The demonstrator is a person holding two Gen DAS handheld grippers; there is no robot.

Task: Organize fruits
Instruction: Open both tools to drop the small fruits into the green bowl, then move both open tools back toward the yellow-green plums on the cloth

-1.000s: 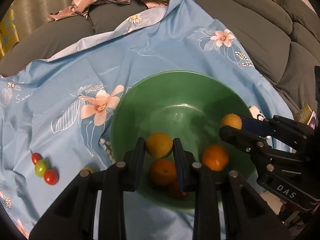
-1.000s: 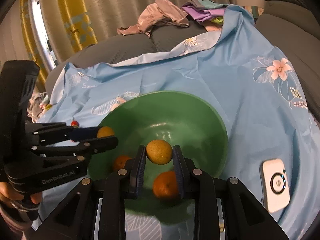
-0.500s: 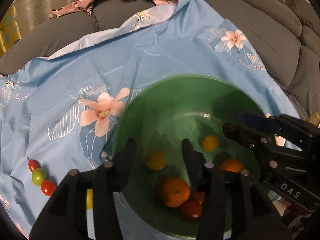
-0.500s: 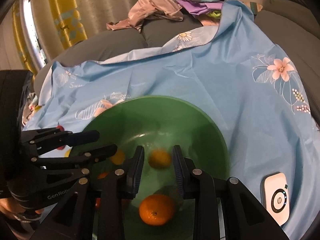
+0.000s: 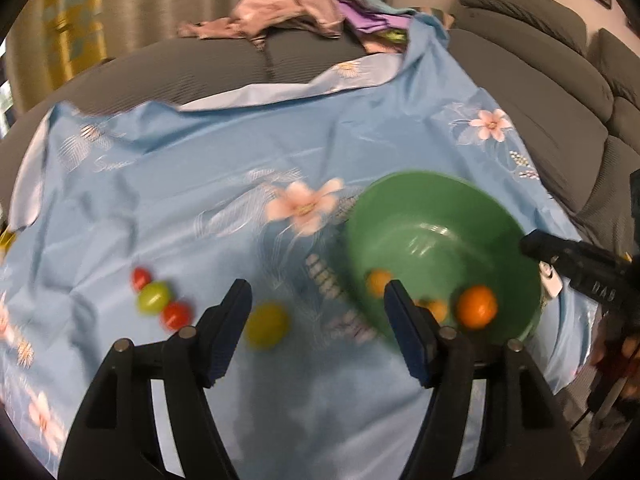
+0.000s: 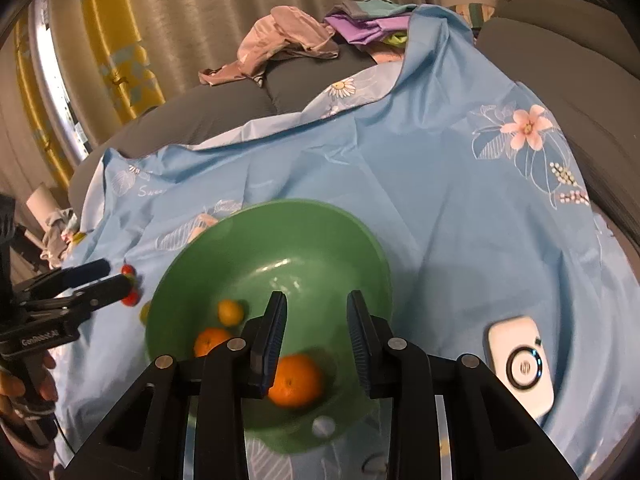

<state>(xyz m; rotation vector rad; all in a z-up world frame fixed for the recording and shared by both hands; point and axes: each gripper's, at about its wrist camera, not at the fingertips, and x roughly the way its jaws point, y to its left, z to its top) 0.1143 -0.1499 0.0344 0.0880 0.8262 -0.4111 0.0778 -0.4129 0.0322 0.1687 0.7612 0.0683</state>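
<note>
A green bowl (image 5: 432, 208) (image 6: 280, 236) sits on a blue floral cloth and holds several oranges, among them a big orange (image 5: 477, 306) (image 6: 295, 380) and a small yellow-orange one (image 6: 230, 312). My left gripper (image 5: 316, 320) is open and empty, left of the bowl above the cloth. A yellow fruit (image 5: 266, 325) lies just ahead between its fingers. Two red tomatoes (image 5: 175, 315) and a green one (image 5: 154, 295) lie further left. My right gripper (image 6: 316, 332) is open and empty over the bowl.
A white device (image 6: 520, 364) lies on the cloth right of the bowl. A grey sofa (image 5: 540, 92) runs along the right and back. Clothes (image 6: 288, 44) are piled at the back. Curtains (image 6: 120, 32) hang behind.
Both grippers opened and dropped their small oranges into the bowl. My left gripper then swung left toward the yellow fruit and tomatoes. My right gripper drew back a little.
</note>
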